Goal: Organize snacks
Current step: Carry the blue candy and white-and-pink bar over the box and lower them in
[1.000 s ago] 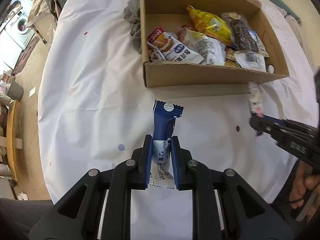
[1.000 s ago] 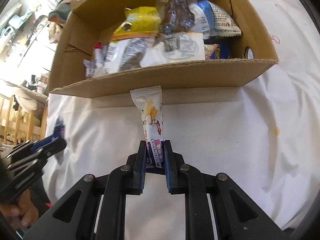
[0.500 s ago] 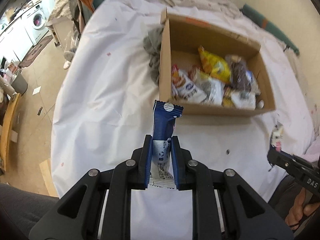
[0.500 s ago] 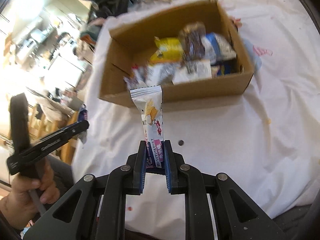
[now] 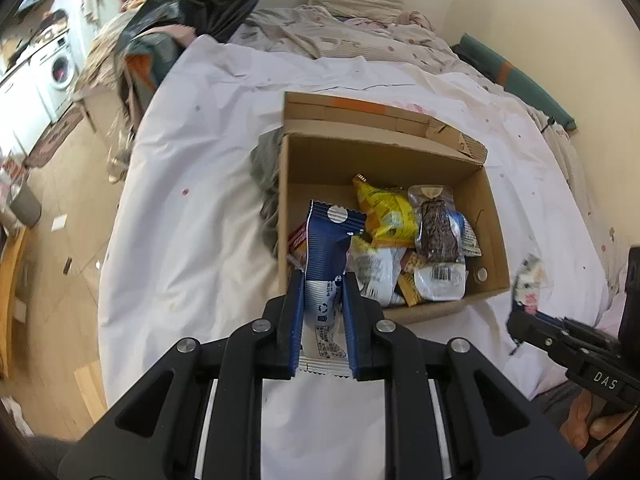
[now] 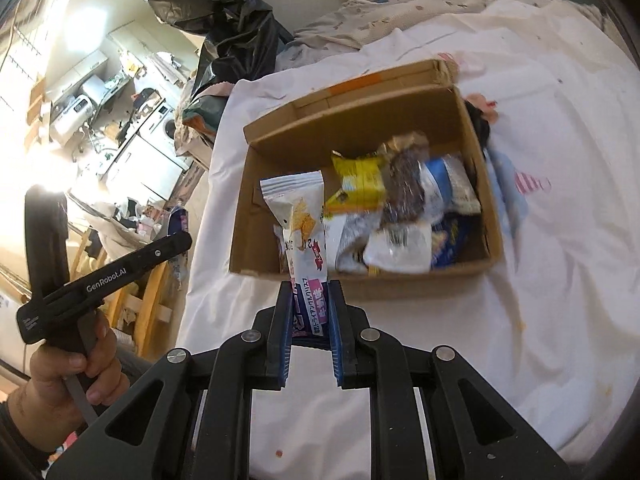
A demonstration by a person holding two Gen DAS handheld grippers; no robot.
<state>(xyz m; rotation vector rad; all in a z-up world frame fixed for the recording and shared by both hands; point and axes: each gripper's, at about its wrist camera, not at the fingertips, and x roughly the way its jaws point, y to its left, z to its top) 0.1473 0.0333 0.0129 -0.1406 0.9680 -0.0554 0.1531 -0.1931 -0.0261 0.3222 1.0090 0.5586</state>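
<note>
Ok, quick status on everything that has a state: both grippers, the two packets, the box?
left gripper: shut on blue packet, held upright
right gripper: shut on white packet, held upright
cardboard box: open, part full of snacks, on the white sheet

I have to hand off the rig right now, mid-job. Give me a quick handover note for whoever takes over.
Left gripper: shut on a blue packet, held upright in front of the box.
Right gripper: shut on a white packet, also upright, near the box's front wall.
Box sits open on the white sheet, with several snacks piled toward its right side, among them a yellow bag and a brown bar.
Done: both packets picked up.
Left: drop both into the box; the left half looks freer.
</note>
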